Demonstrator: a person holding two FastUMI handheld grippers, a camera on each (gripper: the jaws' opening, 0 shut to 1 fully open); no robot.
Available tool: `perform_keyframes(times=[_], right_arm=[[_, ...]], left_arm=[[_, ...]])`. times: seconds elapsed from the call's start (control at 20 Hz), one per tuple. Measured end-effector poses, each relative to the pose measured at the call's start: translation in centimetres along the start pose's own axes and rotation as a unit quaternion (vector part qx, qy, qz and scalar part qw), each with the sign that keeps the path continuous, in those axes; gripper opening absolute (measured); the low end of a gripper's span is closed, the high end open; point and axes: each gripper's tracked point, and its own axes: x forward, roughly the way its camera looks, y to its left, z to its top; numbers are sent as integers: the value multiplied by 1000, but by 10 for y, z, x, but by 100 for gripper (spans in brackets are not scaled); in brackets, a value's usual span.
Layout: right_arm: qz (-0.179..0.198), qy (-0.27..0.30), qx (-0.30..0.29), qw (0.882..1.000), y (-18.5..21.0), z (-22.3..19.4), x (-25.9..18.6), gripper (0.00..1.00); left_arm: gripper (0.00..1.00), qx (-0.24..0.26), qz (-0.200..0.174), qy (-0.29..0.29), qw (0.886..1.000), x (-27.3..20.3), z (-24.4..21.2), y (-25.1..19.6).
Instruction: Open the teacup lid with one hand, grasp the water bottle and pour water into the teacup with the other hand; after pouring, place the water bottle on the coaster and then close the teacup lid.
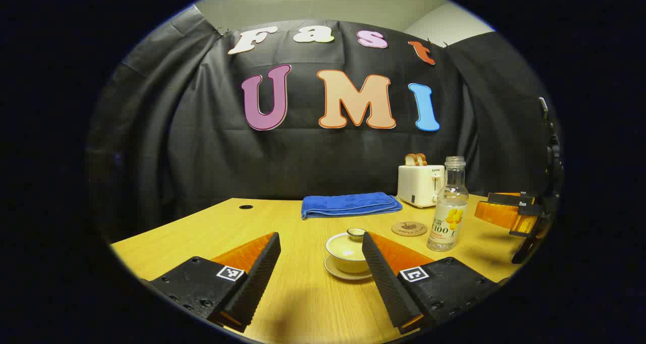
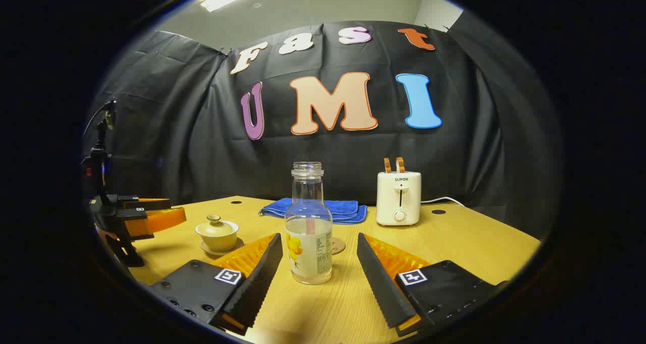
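Observation:
In the left gripper view, the cream teacup (image 1: 347, 253) sits on its saucer with its lid (image 1: 355, 232) on, just ahead of my open left gripper (image 1: 320, 253) and close to its right finger. The uncapped water bottle (image 1: 448, 206) stands upright to the right, and the round coaster (image 1: 409, 228) lies behind it to the left. In the right gripper view, the bottle (image 2: 309, 228), partly filled, stands between and just beyond the fingers of my open right gripper (image 2: 318, 253). The coaster (image 2: 338, 245) peeks out behind it. The lidded teacup (image 2: 217, 232) is at the left, by the left gripper (image 2: 144, 215).
A folded blue towel (image 1: 349, 204) lies at the back of the wooden table (image 1: 303, 303). A white toaster (image 1: 420, 183) with bread slices stands at the back right, its cord trailing off. The right gripper (image 1: 509, 214) hovers at the far right in the left gripper view.

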Motion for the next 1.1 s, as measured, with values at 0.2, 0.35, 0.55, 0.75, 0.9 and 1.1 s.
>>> perform_keyframes(times=[0.2, 0.35, 0.55, 0.75, 0.9, 1.1], right_arm=[[3, 0, 0, 1000, 1, 0, 0, 92], [5, 2, 0, 1000, 0, -1, 0, 92], [5, 1, 0, 1000, 1, 0, 0, 93], [5, 0, 0, 1000, 0, 0, 0, 92], [5, 0, 0, 1000, 0, 0, 0, 92], [5, 0, 0, 1000, 0, 1, 0, 93]], left_arm=[[95, 0, -8, -1, 1000, 2, 0, -2], [95, 2, -12, -1, 1000, 2, 0, -3], [95, 0, -10, -3, 1000, 1, 0, -2], [95, 1, -2, -3, 1000, 1, 0, 0], [95, 1, -4, -3, 1000, 1, 0, 0], [95, 1, -7, -3, 1000, 1, -1, -1]])
